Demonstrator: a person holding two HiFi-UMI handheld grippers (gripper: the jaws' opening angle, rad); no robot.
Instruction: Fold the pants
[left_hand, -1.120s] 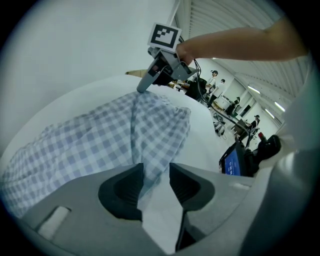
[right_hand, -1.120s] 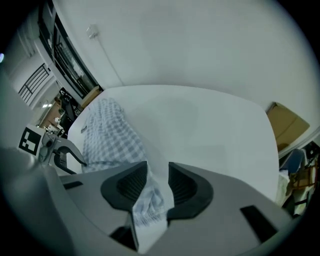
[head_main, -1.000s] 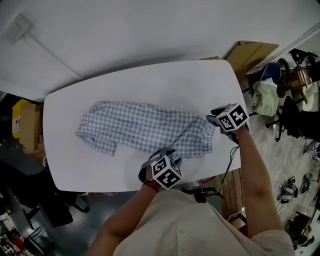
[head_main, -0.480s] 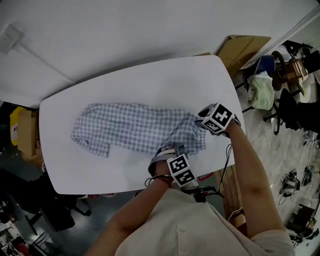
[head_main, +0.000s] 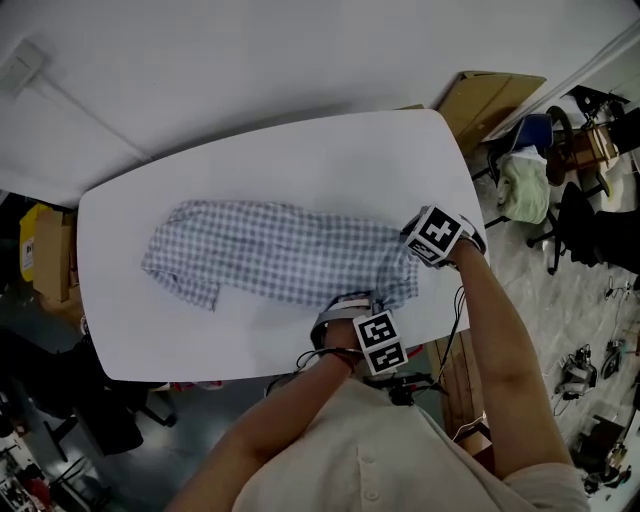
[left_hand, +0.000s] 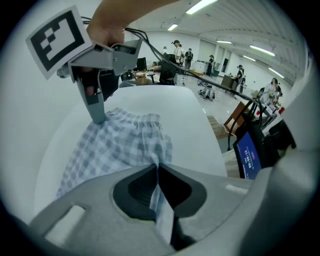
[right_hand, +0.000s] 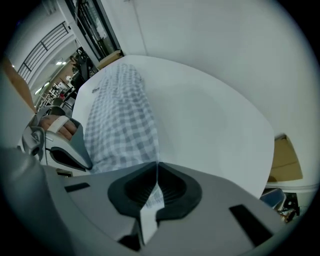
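The blue-and-white checked pants lie flat lengthwise on the white table, legs to the left, waistband to the right. My left gripper is shut on the near corner of the waistband. In the left gripper view the checked cloth runs pinched between the closed jaws. My right gripper is shut on the far corner of the waistband. In the right gripper view a fold of cloth with a white label sits between its jaws, and the pants stretch away.
The table's right edge lies close beyond the waistband. A cardboard box and a chair with a green cloth stand to the right. A yellow crate sits off the left edge. A small screen stands by the near edge.
My left gripper has moved right along the near edge to the waistband and shut on it. My right gripper has dropped slightly onto the far corner and shut on it.
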